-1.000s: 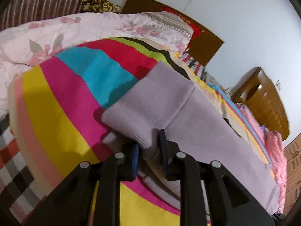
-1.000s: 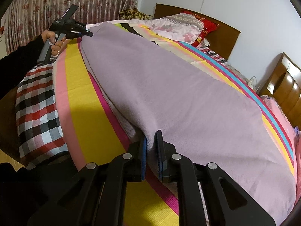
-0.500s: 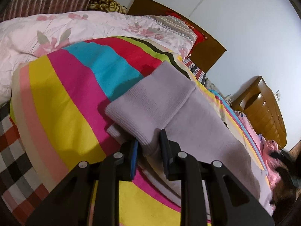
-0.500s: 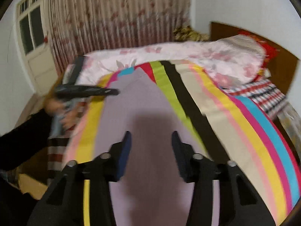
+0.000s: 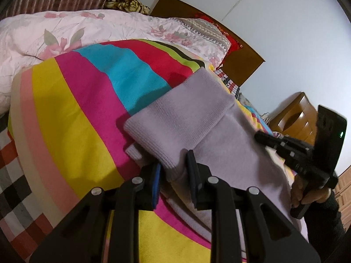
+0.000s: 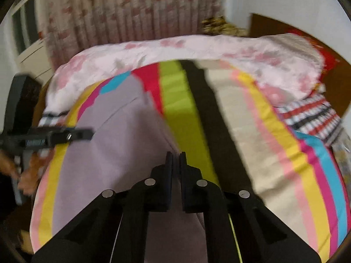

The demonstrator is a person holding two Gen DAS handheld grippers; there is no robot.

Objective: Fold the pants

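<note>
Lilac knit pants (image 5: pixel 219 144) lie along a striped blanket (image 5: pixel 72 118) on a bed. Their ribbed waistband (image 5: pixel 175 114) sits in front of my left gripper (image 5: pixel 173 171), whose jaws stand slightly apart around the waistband's near corner. My right gripper (image 6: pixel 175 164) is nearly closed at the far edge of the pants (image 6: pixel 114 153), pinching the lilac cloth. The right gripper also shows in the left wrist view (image 5: pixel 294 153), above the pants. The left gripper shows in the right wrist view (image 6: pixel 54 137) at the left.
A pink floral quilt (image 5: pixel 65 32) and pillows (image 5: pixel 206 32) lie beyond the blanket. A wooden headboard (image 5: pixel 241 65) and a wooden cabinet (image 5: pixel 294 118) stand by the white wall. A checked sheet (image 5: pixel 13 186) hangs at the bed's left edge. Curtains (image 6: pixel 131 11) hang behind.
My right gripper let go of the pants' near edge, opened, swung across to the far edge and closed there. My left gripper's jaws have widened a little around the waistband.
</note>
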